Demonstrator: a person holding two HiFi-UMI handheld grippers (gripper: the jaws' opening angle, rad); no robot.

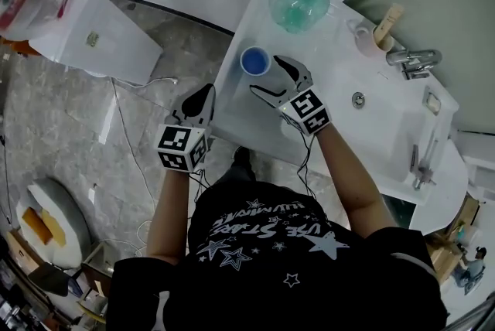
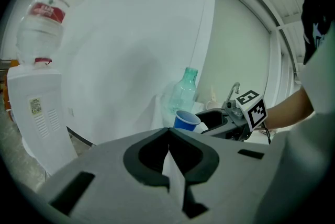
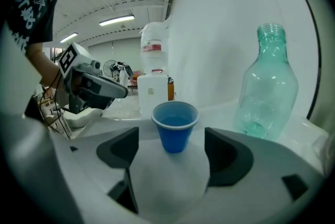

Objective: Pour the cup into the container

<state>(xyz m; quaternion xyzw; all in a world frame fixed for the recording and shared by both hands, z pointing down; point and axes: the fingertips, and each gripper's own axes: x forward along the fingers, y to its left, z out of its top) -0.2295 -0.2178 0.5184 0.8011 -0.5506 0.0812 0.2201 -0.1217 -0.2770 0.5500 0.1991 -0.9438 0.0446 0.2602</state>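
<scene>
Right gripper (image 1: pixel 267 76): jaws spread wide, nothing pinched. The blue cup (image 3: pixel 175 126) stands upright just ahead of the tips, framed between them and untouched.

Risks, as judged:
- Cup looks thin-walled and holds liquid near the brim. A hard squeeze could buckle it and slop the contents.
- An off-centre approach could let one jaw nudge the cup first. It stands near the edge of the white surface (image 1: pixel 332 82), so it could tip or slide off.
- The green bottle (image 3: pixel 264 87) beside it has a narrow neck, so a fast tilt would spill down its outside.

Pose: right forearm reaches out over the surface, gripper angled down at the cup, marker cube up. Left gripper (image 1: pixel 197 101) has its jaws pressed together and empty. It hangs off the surface's edge over the floor, pointing slightly down.
</scene>
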